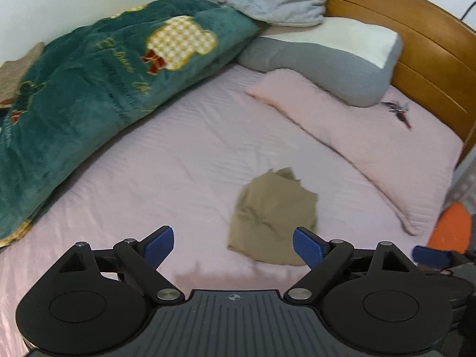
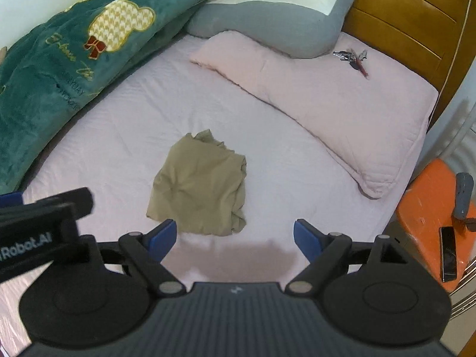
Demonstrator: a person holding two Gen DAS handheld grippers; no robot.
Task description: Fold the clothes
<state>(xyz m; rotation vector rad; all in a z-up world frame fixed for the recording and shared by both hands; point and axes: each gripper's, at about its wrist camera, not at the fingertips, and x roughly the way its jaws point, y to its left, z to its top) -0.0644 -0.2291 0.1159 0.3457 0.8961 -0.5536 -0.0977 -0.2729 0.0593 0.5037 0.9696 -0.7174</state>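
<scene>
Far left: green plush blanket (image 2: 59, 59) w/ checked bear patch, heaped along wall side of bed (image 2: 125, 125). Well apart from the work area.

Next over, left gripper (image 1: 233, 245): blue pads spread wide, nothing between them, hovering above pink sheet. Seen in right wrist view as black body at left edge.

Centre: khaki garment (image 2: 199, 190), small, folded into rough square bundle, lying flat on sheet, mid-bed. Far edge ragged, right side bunched in soft ridges. Not touched by either tool. Looks like fold done or nearly so, judging by compact shape.

Right gripper (image 2: 235, 238): jaws also wide apart, empty, poised just near bundle's close edge, left pad overlapping its corner in view, contact not evident.

Further right: pink pillow (image 2: 327, 110), grey pillow (image 2: 267, 23) behind, keys (image 2: 352, 58) by headboard. Orange stool (image 2: 428, 208) off bed w/ phone (image 2: 449, 253).

Risks from here: loose right-hand ridges could spring open if bundle nudged by a descending pad. Pinching top layer only → unfolds on lift. Thin fabric on soft sheet, so a low grab may catch sheet too. Grippers close side by side; clash possible if both reach same corner.
</scene>
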